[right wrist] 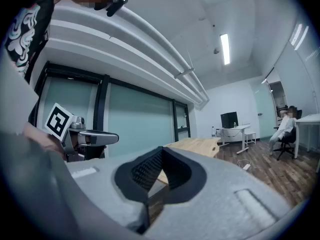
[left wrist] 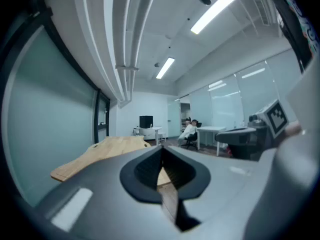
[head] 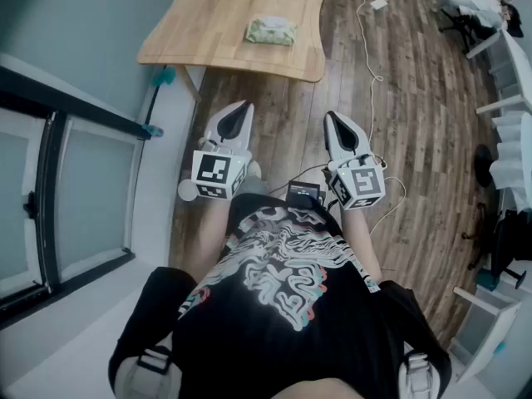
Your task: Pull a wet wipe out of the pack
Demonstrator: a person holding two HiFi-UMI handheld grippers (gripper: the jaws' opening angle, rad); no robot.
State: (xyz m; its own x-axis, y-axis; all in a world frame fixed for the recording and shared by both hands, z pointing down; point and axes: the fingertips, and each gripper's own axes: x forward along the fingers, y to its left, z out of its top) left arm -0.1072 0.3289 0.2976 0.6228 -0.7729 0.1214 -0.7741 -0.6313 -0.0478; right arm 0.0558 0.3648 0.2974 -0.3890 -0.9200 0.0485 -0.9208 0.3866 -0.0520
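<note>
The pale green wet wipe pack (head: 270, 31) lies flat on the wooden table (head: 216, 32), far ahead of both grippers. My left gripper (head: 245, 106) and right gripper (head: 331, 116) hover side by side over the floor, close to my body and well short of the table's edge. Both point roughly level toward the table. The left gripper (left wrist: 161, 146) has its jaws closed tip to tip with nothing between them. The right gripper (right wrist: 161, 148) is likewise shut and empty. Neither gripper view shows the pack, only the table (left wrist: 100, 151) (right wrist: 195, 145).
A glass partition with dark frames (head: 58, 181) runs along the left. A white cable with an adapter (head: 378, 4) trails over the wood floor on the right. White desks and a seated person (head: 478, 7) are at the far right. A small black device (head: 303, 194) hangs at my waist.
</note>
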